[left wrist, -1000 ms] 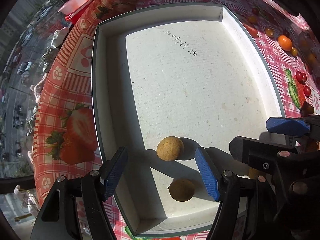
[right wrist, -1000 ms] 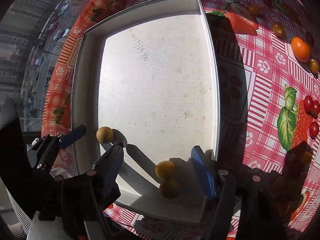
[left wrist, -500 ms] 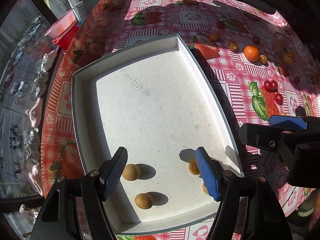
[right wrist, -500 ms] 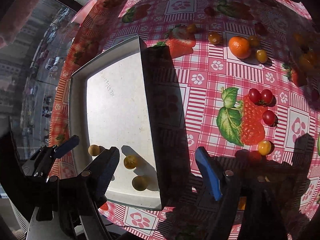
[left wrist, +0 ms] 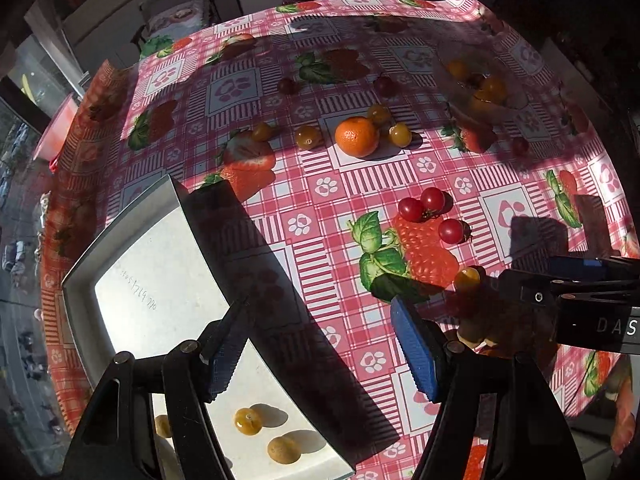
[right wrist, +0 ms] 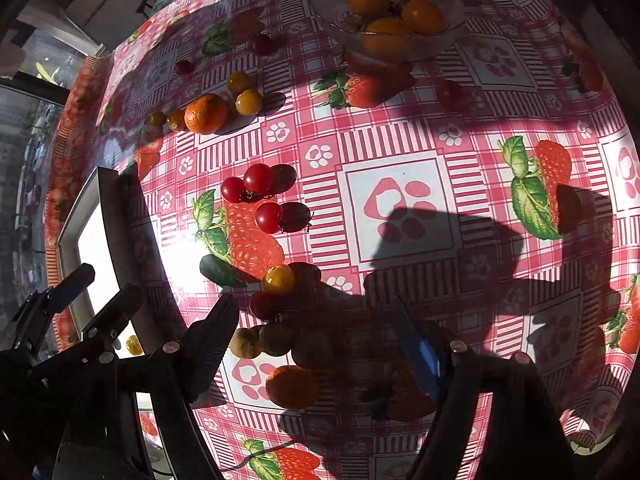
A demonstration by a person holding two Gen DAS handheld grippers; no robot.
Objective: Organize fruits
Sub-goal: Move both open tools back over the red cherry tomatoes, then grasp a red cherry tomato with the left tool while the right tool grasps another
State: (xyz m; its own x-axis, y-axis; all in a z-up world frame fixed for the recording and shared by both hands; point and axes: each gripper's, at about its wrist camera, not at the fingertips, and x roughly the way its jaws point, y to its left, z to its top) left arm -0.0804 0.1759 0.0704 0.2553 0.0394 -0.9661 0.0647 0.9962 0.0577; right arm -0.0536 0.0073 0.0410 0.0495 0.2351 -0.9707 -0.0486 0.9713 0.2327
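Observation:
My left gripper [left wrist: 320, 348] is open and empty, over the right wall of the white tray [left wrist: 132, 220]. Three small yellow-brown fruits [left wrist: 248, 421] lie in the tray's near corner. My right gripper [right wrist: 316, 344] is also open and empty, above the tablecloth to the right of the tray. In its shadow lie three brown round fruits [right wrist: 276, 338] and a tangerine [right wrist: 292, 386]. A yellow cherry tomato [right wrist: 279, 279] sits just beyond them. Three red cherry tomatoes [right wrist: 258, 178] and another tangerine [right wrist: 206, 114] lie farther off.
A glass bowl [right wrist: 384, 40] with orange fruits stands at the far side of the table. Small yellow tomatoes [left wrist: 308, 137] and dark fruits [left wrist: 385, 85] are scattered on the pink checked tablecloth [left wrist: 400, 172]. A window runs along the table's left edge.
Both grippers have swung right, from above the tray's inside to its right wall and the tablecloth beyond. Both rolled as they went. Their jaws stayed open.

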